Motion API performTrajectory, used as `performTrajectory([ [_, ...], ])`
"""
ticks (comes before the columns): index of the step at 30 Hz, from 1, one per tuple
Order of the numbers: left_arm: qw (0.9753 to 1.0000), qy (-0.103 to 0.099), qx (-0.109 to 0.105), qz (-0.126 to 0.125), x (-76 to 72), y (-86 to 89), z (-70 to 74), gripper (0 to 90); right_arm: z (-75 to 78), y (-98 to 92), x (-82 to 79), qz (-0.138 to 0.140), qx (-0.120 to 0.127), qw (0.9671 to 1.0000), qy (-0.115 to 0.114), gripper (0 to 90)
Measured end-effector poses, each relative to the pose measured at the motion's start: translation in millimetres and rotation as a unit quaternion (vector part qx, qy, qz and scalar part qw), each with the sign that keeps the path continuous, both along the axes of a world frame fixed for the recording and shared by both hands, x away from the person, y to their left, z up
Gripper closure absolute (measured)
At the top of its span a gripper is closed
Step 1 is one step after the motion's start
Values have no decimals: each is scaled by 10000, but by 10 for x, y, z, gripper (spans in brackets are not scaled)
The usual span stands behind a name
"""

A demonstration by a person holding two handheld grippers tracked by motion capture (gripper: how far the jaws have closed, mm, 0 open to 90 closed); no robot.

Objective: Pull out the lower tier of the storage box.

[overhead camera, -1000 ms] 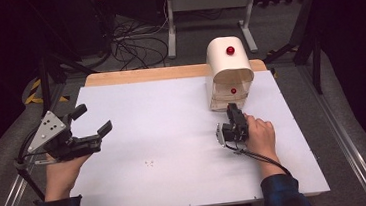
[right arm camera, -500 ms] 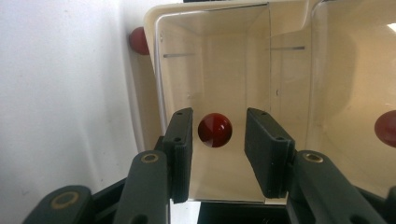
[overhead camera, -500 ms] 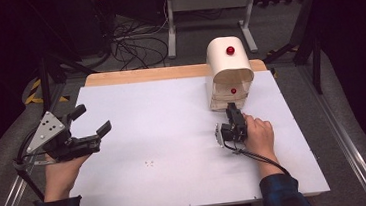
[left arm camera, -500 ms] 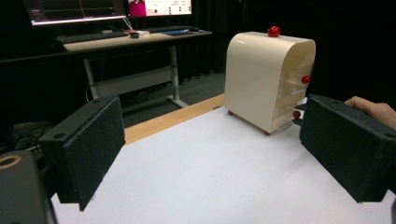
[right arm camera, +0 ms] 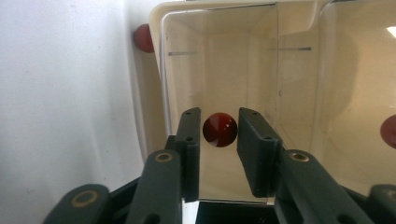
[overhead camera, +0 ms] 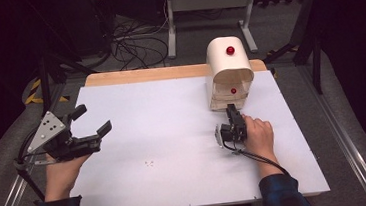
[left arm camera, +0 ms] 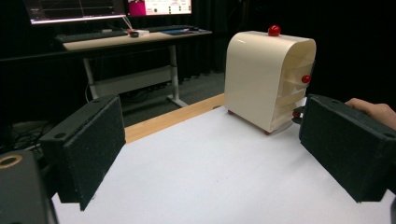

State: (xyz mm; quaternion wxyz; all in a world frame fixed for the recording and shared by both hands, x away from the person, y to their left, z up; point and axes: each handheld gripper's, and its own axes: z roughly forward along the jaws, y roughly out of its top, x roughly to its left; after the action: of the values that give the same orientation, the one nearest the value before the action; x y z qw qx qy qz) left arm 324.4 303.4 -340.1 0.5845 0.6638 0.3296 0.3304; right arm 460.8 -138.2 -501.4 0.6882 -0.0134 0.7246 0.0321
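Observation:
A cream drawer cabinet with red knobs stands at the table's back right, also seen in the left gripper view. My right gripper points at its bottom front. In the right gripper view the jaws sit either side of a red knob on a clear drawer front, closed onto it. A second knob shows just above, and a third on the cabinet's top. My left gripper hovers at the table's left, wide open and holding nothing.
The white tabletop has a wooden strip along its far edge. Beyond it are a desk frame and floor cables. A desk with monitors stands behind in the left gripper view.

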Motion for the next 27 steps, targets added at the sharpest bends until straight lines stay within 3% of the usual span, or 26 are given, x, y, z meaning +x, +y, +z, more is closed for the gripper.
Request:
performTrajectory([
  [27,10000,-7,-1,8,-8,11,2,81,31,-9,-115,-2,101,9999,115,744],
])
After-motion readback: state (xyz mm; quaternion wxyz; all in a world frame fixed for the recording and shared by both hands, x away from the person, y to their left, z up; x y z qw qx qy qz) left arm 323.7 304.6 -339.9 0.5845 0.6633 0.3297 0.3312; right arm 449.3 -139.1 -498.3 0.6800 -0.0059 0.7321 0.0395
